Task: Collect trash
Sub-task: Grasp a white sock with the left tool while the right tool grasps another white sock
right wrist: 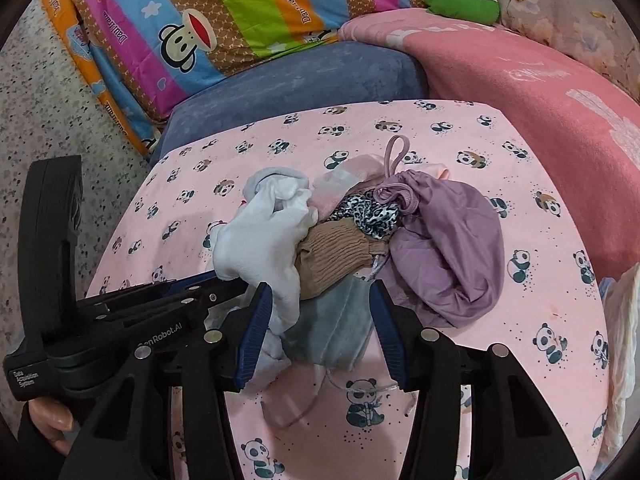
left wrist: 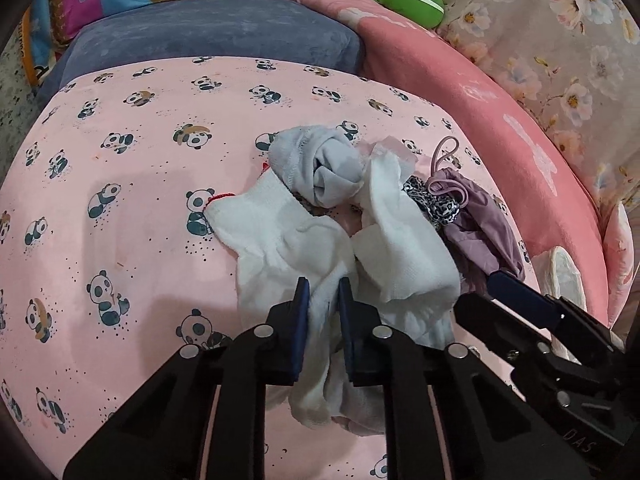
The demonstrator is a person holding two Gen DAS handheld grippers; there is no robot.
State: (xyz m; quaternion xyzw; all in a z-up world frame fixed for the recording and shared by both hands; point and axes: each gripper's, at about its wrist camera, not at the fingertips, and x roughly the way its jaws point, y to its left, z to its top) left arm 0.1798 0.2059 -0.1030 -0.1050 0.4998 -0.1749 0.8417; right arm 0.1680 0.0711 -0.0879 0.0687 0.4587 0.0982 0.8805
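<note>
The left gripper (left wrist: pixel 324 294) is clamped on a fold of white cloth (left wrist: pixel 288 240) at the near edge of a small heap of garments on a bed with a pink panda-print sheet (left wrist: pixel 140 184). The right gripper (right wrist: pixel 320 300) stands half open over the same heap, a grey plush piece (right wrist: pixel 332 332) lying between its blue pads (right wrist: pixel 256 332); whether they touch it is unclear. Beyond, at twelve o'clock, lie a tan ribbed piece (right wrist: pixel 332 252) and a leopard-print scrap (right wrist: pixel 372 212); at one o'clock, a mauve garment (right wrist: pixel 452 236). A rolled grey sock (left wrist: pixel 332 168) tops the pile. A pink blanket (right wrist: pixel 540 92) lies at two o'clock.
</note>
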